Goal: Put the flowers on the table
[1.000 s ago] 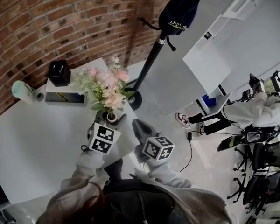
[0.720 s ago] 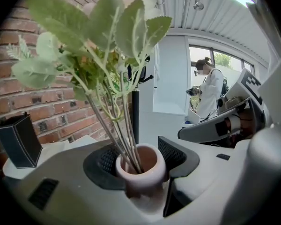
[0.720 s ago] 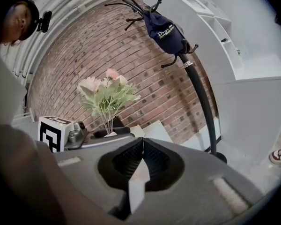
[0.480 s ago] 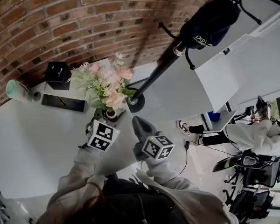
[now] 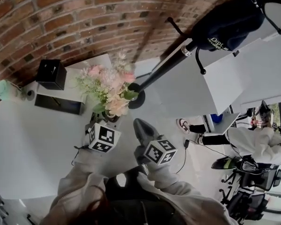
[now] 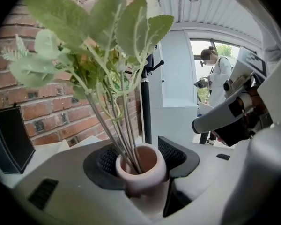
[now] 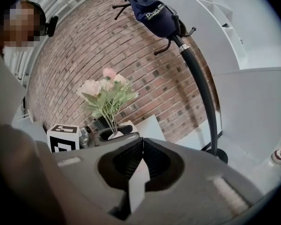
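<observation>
- The right gripper (image 7: pixel 141 161) is nearest, its jaws pressed together on nothing, idle beside the left one.
- The left gripper (image 6: pixel 140 159) has its jaws clamped on the small pale pink ceramic pot (image 6: pixel 147 175). The pot holds the bunch of pink artificial flowers with green leaves (image 5: pixel 110 86).
- The pot hangs upright at the near right edge of the white surface (image 5: pixel 33 144). Whether its base touches cannot be told.
- The task looks nearly done: setting down and release are left.
- Farther on the surface stand a black box (image 5: pixel 50 73) and a mint-green object (image 5: pixel 7 89).
- Beyond are a black coat stand (image 5: pixel 164 69), a red brick wall (image 5: pixel 84 18) and a seated person (image 5: pixel 257 142).
</observation>
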The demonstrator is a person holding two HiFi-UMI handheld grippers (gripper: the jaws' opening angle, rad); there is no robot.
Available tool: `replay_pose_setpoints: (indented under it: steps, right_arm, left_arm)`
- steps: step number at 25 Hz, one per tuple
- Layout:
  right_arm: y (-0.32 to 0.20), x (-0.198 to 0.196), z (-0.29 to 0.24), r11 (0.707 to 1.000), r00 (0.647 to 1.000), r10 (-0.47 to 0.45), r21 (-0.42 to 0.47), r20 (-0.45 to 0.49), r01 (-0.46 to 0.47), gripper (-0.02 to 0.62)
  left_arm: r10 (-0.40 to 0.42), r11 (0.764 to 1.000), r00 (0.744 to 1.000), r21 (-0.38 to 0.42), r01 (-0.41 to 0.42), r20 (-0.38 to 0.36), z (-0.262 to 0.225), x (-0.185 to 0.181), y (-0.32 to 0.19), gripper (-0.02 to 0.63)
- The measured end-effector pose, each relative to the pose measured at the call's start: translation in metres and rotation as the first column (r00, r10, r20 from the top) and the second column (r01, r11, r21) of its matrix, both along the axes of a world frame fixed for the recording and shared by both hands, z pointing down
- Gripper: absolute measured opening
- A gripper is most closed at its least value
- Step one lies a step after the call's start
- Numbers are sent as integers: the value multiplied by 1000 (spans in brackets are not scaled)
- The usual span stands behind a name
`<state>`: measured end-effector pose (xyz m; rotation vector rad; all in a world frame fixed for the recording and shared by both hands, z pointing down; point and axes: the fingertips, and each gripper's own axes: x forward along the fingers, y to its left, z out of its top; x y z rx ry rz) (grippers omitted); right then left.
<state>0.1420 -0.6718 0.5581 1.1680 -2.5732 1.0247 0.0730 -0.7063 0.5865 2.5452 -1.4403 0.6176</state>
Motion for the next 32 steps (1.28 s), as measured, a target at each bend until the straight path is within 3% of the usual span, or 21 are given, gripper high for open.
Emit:
replay_pose_setpoints:
  steps: [8, 18, 24, 29, 32]
  right_arm:
    - [3, 9, 5, 999, 1000, -28, -17, 2, 28, 0]
    - [21, 14, 4, 999, 999, -33, -21, 21, 34, 0]
    - [32, 18, 3, 999, 999, -34, -19, 19, 34, 0]
    - [42, 18, -3, 999, 999, -33, -7, 22, 34, 0]
    - [48, 19, -8, 999, 999, -32, 6, 27, 32, 0]
  left_arm:
    - [-41, 997, 999, 69, 42, -11, 0, -1, -1, 224]
    - [-80, 986, 995, 148, 71, 54, 1, 3, 8, 224]
    - [-115, 983, 992, 152, 107, 44, 1, 1, 9, 225]
    - [-198, 969, 980, 149, 196, 1, -2, -6, 9, 226]
    - [-212, 968, 976, 128, 217, -49, -4, -8, 13, 306]
